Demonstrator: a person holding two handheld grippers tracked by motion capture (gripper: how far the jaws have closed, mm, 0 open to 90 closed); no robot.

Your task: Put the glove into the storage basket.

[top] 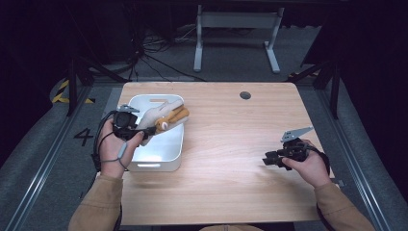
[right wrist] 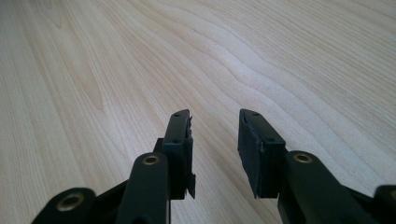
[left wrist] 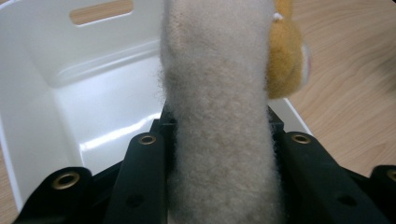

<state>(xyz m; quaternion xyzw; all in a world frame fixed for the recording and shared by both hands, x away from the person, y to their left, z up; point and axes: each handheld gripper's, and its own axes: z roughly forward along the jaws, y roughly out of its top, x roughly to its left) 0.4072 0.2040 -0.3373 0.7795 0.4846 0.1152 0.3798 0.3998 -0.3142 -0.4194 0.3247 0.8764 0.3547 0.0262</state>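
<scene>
A plush toy (top: pixel 163 116), cream with orange-brown parts, hangs over the white bin (top: pixel 171 153) at the table's left. My left gripper (top: pixel 144 131) is shut on it. In the left gripper view the cream plush (left wrist: pixel 217 116) fills the gap between the black jaws, its orange part (left wrist: pixel 285 60) behind, with the bin's inside (left wrist: pixel 93 107) below. My right gripper (top: pixel 267 160) rests low over the bare wood at the table's right. In the right gripper view its jaws (right wrist: pixel 215 140) stand apart with nothing between them.
The wooden table (top: pixel 231 144) has a small round hole (top: pixel 245 95) near its far edge. A white metal frame (top: pixel 235 33) stands on the floor beyond the table. Cables lie on the floor at the far left.
</scene>
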